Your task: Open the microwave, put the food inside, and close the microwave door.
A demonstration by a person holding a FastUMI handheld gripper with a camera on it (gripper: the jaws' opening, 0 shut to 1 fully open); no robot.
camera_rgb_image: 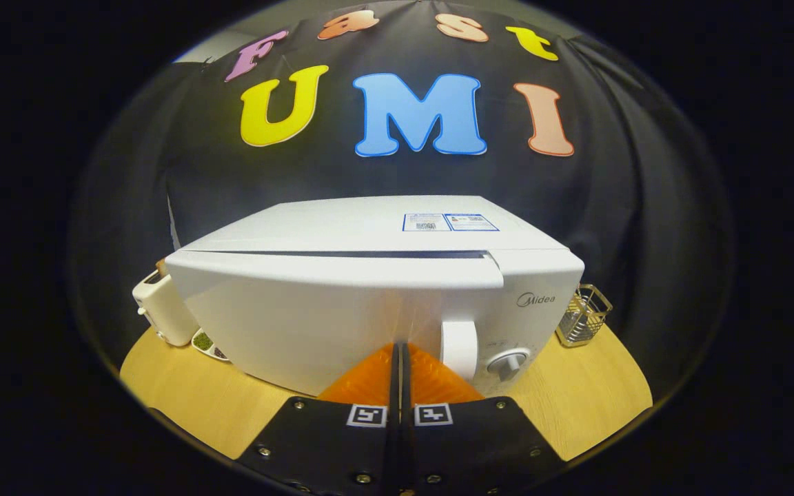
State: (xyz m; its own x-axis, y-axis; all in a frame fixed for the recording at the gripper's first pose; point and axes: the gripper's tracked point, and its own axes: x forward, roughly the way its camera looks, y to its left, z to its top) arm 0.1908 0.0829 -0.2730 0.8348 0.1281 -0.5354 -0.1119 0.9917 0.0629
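The microwave [369,303] sits square in the middle of the round wooden table [576,406], a white box with smooth, glossy painted metal sides and a door [314,324] that covers most of its front. The door looks shut, with a dark seam running along its top edge. A chunky white handle [458,348] stands upright at the door's right side, next to a round dial [507,362]; that handle is the obvious place to take hold, since the door face itself looks too slick and flat to grip. I'd expect the oven to be heavy enough to stay put, and the door to be stiff at the latch, then swing lightly. The gripper [399,358] is right up against the door, its fingers pressed together with nothing between them, tips just left of the handle. A white toaster [159,306] and a small dish of something green [205,342] stand towards the table's left edge, a wire rack [582,315] near the right edge
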